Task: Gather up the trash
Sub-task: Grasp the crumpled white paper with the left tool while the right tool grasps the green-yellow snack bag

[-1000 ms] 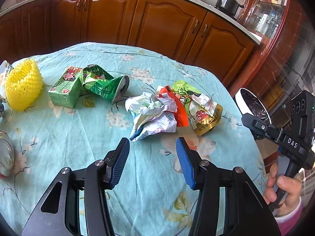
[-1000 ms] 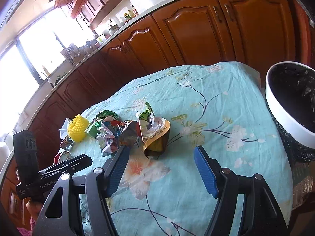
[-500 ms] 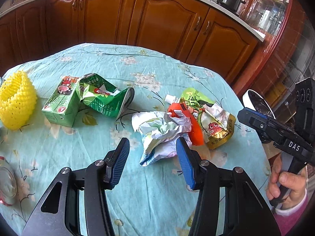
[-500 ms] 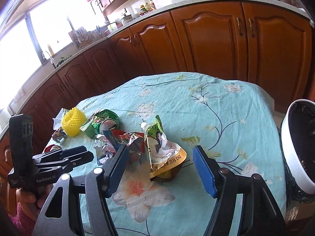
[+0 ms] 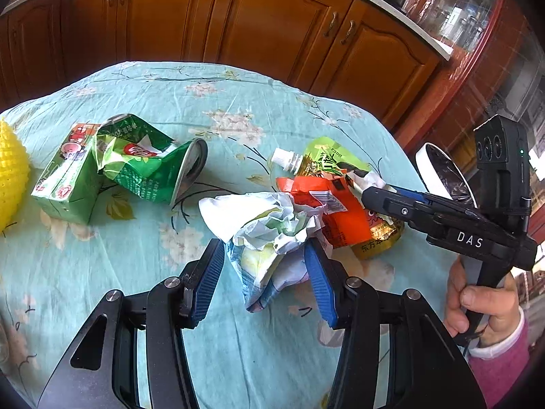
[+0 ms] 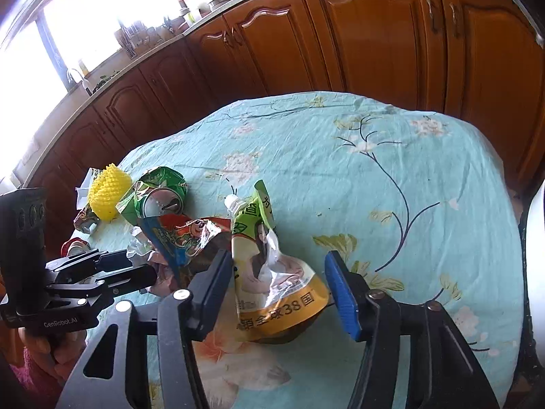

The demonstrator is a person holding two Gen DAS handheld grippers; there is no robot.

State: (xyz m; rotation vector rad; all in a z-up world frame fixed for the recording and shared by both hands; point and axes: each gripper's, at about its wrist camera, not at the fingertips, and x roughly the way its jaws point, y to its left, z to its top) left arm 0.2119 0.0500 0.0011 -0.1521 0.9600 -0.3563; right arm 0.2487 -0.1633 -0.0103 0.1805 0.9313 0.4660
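Trash lies on a table with a teal flowered cloth (image 5: 238, 109). My left gripper (image 5: 265, 276) is open, its fingers on either side of a crumpled white paper wrapper (image 5: 272, 235). An orange snack packet (image 5: 327, 204) and a green-and-gold spout pouch (image 5: 327, 163) lie just beyond. My right gripper (image 6: 279, 286) is open around that spout pouch (image 6: 272, 279), with the orange packet (image 6: 184, 235) to its left. It also shows in the left wrist view (image 5: 402, 204). A crushed green can (image 5: 146, 167) and a green juice carton (image 5: 64, 177) lie at left.
A yellow foam fruit net (image 5: 12, 177) lies at the far left edge. A white bin with a black liner (image 5: 442, 177) stands off the table's right side. Wooden kitchen cabinets (image 5: 272, 34) run behind the table.
Both grippers have moved forward and down toward the trash pile. The left now straddles the crumpled wrapper and the right straddles the spout pouch. Both stay open.
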